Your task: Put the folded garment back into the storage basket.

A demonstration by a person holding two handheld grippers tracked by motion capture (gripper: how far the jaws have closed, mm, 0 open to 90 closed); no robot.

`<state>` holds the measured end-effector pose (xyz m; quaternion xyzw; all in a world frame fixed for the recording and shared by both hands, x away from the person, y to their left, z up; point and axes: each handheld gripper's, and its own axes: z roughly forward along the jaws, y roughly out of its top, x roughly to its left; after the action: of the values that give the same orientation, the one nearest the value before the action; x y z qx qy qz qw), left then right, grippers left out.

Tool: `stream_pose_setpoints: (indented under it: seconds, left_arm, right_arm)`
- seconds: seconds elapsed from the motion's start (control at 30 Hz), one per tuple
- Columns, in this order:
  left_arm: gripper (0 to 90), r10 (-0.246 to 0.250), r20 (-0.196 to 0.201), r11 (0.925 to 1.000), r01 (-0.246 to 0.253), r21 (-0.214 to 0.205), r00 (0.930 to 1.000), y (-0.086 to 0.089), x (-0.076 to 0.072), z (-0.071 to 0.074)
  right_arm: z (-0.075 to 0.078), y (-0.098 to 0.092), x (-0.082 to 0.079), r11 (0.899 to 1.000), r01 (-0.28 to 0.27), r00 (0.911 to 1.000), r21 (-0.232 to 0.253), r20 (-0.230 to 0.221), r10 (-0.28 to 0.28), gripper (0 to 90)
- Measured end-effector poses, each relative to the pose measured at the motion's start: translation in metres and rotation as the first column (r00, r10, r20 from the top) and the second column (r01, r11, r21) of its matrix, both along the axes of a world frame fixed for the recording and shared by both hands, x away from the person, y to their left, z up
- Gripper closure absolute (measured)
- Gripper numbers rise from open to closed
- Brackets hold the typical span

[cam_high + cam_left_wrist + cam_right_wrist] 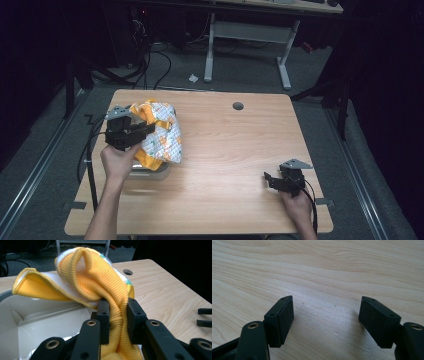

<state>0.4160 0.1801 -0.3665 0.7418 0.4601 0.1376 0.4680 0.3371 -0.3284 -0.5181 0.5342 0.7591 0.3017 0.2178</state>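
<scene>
Black jaws of the left gripper (115, 315) are clenched on a yellow knitted cloth (100, 282), held up over a white tub (37, 322) at the table's (240, 150) left edge. Putting it in or taking it out looks half done, I'd judge; the right gripper (325, 322) rests spread wide, holding nothing, well apart

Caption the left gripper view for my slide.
Left gripper pinching a yellow garment above a white bin.

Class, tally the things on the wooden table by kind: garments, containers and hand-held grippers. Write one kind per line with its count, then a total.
Garments: 1, the yellow knitted, white-quilted garment.
Containers: 1, the white plastic tub.
Grippers: 2, the left gripper and the right gripper.
Total: 4
</scene>
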Motion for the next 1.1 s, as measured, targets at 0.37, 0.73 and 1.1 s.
stream_pose_setpoints:
  seconds: [0.37, 0.73, 1.1]
  left_arm:
    - [75.1, 0.031, -0.019, 0.9974, -0.03, 0.066, 0.9993, 0.005, 0.006, -0.007]
    - [75.1, 0.082, -0.027, 0.9763, -0.075, 0.203, 0.9963, 0.003, 0.017, -0.02]
    - [75.1, 0.11, -0.05, 0.9672, -0.096, 0.235, 0.9926, 0.005, 0.023, -0.034]
  right_arm:
    - [0.0, 0.0, 0.0, 1.0, 0.0, 1.0, 0.0, 0.0, 0.0, 28.4]
    - [0.0, 0.0, 0.0, 1.0, 0.001, 1.0, 0.0, 0.0, -0.001, 28.4]
    - [0.0, 0.0, 0.0, 1.0, 0.001, 1.0, 0.0, 0.0, -0.001, 28.4]
